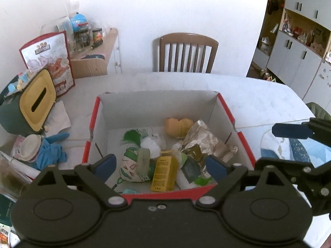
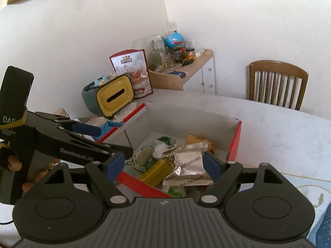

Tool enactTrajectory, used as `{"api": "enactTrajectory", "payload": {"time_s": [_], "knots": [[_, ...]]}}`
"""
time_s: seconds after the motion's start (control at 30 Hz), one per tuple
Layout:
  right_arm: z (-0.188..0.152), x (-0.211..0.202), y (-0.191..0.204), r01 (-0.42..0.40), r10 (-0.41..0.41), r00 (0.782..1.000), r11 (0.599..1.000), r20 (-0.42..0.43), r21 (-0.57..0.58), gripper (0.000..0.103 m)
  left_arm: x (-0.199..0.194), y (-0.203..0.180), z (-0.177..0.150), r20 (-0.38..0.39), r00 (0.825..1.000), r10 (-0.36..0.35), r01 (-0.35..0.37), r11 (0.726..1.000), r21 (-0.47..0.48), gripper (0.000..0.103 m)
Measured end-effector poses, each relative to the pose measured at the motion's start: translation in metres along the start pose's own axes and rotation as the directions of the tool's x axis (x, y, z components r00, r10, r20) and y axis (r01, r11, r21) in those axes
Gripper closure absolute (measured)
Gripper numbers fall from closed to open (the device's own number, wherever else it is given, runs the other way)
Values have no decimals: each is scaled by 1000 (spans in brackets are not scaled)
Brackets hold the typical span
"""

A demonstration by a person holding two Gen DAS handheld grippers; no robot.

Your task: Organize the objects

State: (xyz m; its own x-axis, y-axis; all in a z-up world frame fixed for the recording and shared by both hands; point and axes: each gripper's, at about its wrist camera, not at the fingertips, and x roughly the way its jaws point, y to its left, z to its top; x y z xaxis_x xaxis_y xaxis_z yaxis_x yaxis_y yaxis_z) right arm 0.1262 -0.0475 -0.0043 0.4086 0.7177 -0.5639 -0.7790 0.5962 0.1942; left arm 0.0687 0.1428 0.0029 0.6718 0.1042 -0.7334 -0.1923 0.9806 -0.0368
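The left gripper [image 1: 160,166] was held spread and empty above the red box [image 1: 229,111]; the yellow carton [image 1: 162,173] lay between its fingers. The right gripper [image 2: 164,163], likewise spread, was positioned with the silver pouch [image 2: 186,165] at 12 o'clock. Printed lettering on the pouch was legible in the right view only.

One cardboard box [image 1: 225,113] on the table [image 1: 258,95], and inside it I count one yellow carton [image 1: 163,173], one silver foil packet [image 1: 198,142], one orange squishy-looking toy [image 1: 178,127], one white pompom [image 1: 150,145] and one little printed cloth pouch [image 1: 130,169]. There's more underneath but I can't tell how many. Off to the side: one yellow-faced tissue box [image 1: 38,99], one big snack bag [image 1: 51,60], one blue cloth [image 1: 50,155]. One wooden chair [image 1: 186,51]. Two grippers [image 1: 160,166] [image 2: 163,165], both with fingers spread wide.
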Motion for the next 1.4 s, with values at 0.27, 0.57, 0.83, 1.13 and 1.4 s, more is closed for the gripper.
{"api": "enactTrajectory", "payload": {"time_s": [0.27,0.57,0.83,1.13,1.4], "knots": [[-7,-25,-7,8,-9,999,999,33,39,20,-23,-9,-2,48,999,4,-4,1000,-4,2],[-14,-51,-14,29,-32,996,999,80,39,0,-34,-19,-9,68,997,24,-23,1000,-6,1],[-24,-65,-14,27,-30,995,999,97,25,0,-38,-24,-14,64,998,18,-17,999,-29,0],[-36,-73,-25,60,-66,993,996,99,60,0,-43,-37,-17,89,995,48,-48,999,-8,0],[-46,-80,-41,96,-104,991,991,88,93,0,-38,-42,-20,81,995,63,-62,998,-18,0]]}}
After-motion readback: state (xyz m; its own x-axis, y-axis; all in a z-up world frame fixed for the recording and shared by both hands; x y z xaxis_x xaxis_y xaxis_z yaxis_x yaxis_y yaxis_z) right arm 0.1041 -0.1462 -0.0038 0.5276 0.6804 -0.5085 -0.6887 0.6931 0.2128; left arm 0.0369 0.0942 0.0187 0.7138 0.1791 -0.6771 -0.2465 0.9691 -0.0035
